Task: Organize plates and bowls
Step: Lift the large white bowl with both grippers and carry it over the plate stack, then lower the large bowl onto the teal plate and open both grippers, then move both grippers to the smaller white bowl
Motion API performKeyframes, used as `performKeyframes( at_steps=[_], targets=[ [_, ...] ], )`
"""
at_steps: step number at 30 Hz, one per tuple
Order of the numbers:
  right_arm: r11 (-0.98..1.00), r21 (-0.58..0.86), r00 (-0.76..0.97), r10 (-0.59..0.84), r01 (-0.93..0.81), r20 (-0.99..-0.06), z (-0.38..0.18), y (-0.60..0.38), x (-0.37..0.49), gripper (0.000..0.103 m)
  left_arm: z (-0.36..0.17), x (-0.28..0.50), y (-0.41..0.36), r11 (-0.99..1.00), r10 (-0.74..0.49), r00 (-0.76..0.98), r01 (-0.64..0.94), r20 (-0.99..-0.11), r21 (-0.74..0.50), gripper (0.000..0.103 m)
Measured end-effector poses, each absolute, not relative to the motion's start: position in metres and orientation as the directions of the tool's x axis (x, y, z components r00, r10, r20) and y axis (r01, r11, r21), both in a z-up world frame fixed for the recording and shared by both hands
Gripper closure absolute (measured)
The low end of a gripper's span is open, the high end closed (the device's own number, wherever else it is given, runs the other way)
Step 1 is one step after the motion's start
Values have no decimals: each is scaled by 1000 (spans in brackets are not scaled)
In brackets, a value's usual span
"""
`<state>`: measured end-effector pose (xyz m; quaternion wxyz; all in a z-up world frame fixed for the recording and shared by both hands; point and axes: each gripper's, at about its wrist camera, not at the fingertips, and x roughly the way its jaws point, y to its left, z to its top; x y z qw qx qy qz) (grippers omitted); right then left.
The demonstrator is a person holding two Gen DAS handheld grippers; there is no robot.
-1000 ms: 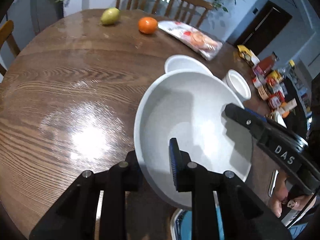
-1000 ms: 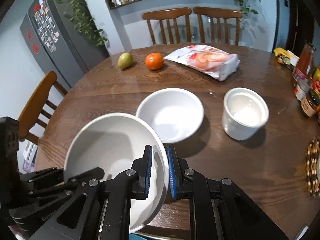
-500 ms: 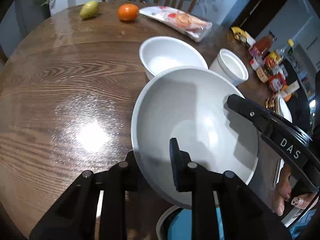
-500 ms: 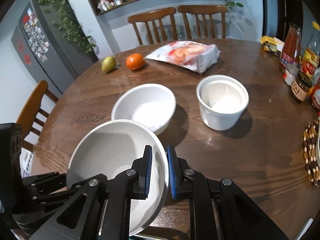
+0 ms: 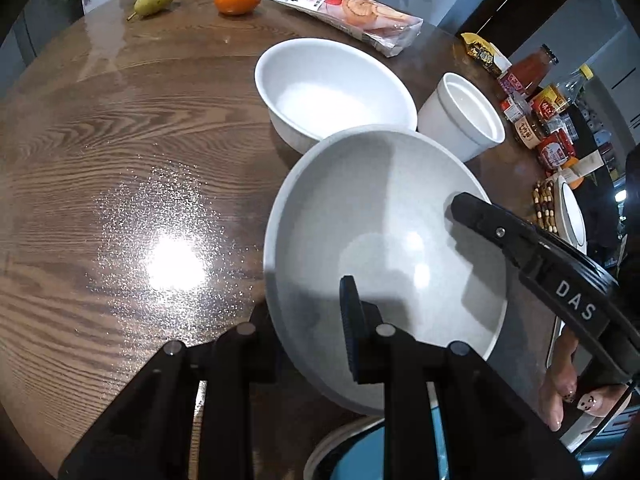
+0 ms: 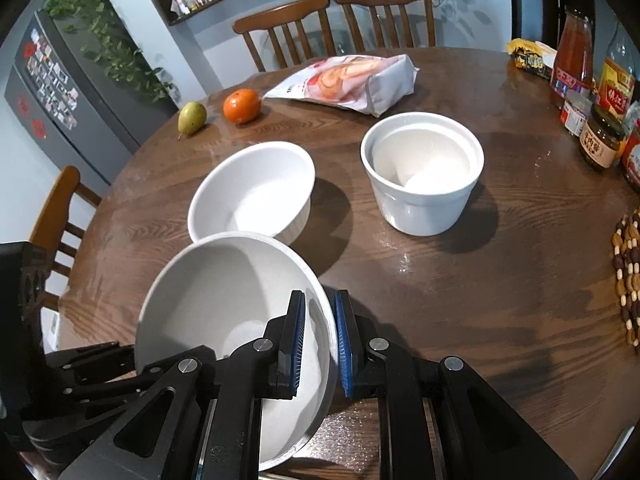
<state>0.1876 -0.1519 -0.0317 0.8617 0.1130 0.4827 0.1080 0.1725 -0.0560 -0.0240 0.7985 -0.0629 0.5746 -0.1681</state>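
A wide speckled grey bowl [image 5: 384, 248] [image 6: 224, 300] hangs tilted just above the round wooden table [image 5: 120, 152], held by both grippers. My left gripper [image 5: 308, 320] is shut on its near-left rim, one finger inside the bowl and the other hidden under it. My right gripper [image 6: 320, 344] is shut on the opposite rim, blue pads on both sides of the wall; it shows as a black arm [image 5: 520, 248] in the left wrist view. Just beyond stand a white bowl [image 5: 332, 92] [image 6: 252, 196] and a deep white ramekin [image 5: 464, 116] [image 6: 424, 176], both upright and empty.
A pear [image 6: 192, 117], an orange [image 6: 241, 105] and a snack bag [image 6: 352, 80] lie at the far side. Jars and bottles [image 6: 592, 92] crowd the right edge beside a beaded trivet [image 6: 630, 276]. Wooden chairs [image 6: 332, 24] ring the table. A blue-and-white dish [image 5: 360, 452] sits below the bowl.
Both grippers have carried the grey bowl forward and lower, up to the white bowl; the white bowl and ramekin now look nearer. Both grips are unchanged.
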Motion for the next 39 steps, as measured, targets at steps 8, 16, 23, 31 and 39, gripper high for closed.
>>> performKeyframes(
  at_steps=[8, 16, 23, 31, 39],
  targets=[
    [955, 290, 515, 278, -58, -811, -37, -151, 186, 86, -29, 175, -54, 936, -341, 286, 194, -895, -295, 83],
    [961, 271, 513, 258, -51, -819, -35, -149, 187, 73, -11, 172, -42, 943, -328, 349, 174, -878, -284, 80],
    [945, 316, 596, 304, -87, -743, 7, -157, 174, 58, 27, 163, -21, 950, -313, 482, 148, -818, -276, 71],
    [929, 349, 715, 328, -125, -617, 80, -164, 175, 43, 63, 157, -14, 960, -277, 628, 153, -727, -233, 51],
    [849, 478, 761, 461, -226, -457, 102, -166, 193, 35, 70, 183, -5, 954, -278, 661, 105, -697, -280, 51]
  ],
)
